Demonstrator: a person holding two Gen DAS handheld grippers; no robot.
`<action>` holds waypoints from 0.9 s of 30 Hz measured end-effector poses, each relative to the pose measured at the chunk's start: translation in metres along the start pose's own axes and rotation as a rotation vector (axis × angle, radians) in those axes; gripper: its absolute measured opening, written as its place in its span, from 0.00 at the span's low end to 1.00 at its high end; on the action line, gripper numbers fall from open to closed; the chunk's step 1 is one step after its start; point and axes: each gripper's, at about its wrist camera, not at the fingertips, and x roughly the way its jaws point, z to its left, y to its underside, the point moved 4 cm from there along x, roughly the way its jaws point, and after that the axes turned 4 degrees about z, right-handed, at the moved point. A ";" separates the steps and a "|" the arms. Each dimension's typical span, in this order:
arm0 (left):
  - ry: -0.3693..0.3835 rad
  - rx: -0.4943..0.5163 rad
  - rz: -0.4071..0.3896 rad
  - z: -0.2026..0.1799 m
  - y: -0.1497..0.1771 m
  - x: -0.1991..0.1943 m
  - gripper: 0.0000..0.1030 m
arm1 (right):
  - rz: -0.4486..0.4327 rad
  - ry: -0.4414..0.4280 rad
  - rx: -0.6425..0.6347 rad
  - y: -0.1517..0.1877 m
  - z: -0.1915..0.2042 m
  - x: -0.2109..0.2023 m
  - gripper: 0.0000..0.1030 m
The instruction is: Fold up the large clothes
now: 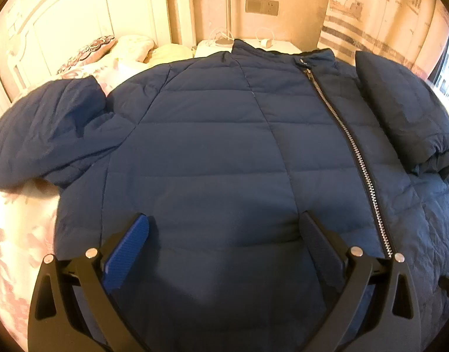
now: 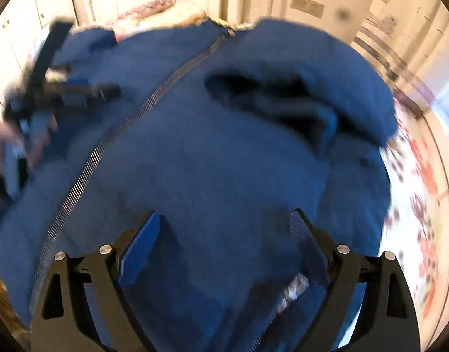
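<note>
1. Left wrist view: a navy quilted jacket [image 1: 212, 135] lies front up on a bed [image 1: 16, 234] with a pink floral cover, collar at the far end, near a white nightstand [image 1: 247, 47].
2. Its zip [image 1: 346, 143] is closed and runs from the collar toward the near right.
3. The left sleeve [image 1: 45, 132] sticks out to the left over the cover; the right sleeve [image 1: 406, 108] is folded in and lies on the jacket's right side.
4. The left gripper [image 1: 225, 231] hangs over the near part of the jacket, fingers spread apart with nothing between them.
5. Right wrist view, blurred: the right gripper [image 2: 224, 228] is above the jacket [image 2: 212, 152], fingers released and wide, gripping nothing.
6. At the left of that view the left gripper [image 2: 74, 91] shows, with a hand [image 2: 36, 143] holding it.
</note>
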 end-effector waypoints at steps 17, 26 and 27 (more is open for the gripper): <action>0.113 0.712 -0.194 -0.308 -0.073 -0.050 0.98 | -0.125 -0.052 0.184 0.029 -0.038 -0.007 0.84; 0.138 0.558 -0.259 -0.277 -0.094 -0.055 0.25 | -0.122 -0.037 0.179 0.027 -0.038 -0.005 0.84; 0.230 0.454 -0.262 -0.249 -0.098 -0.068 0.24 | -0.122 -0.036 0.178 0.027 -0.038 -0.005 0.84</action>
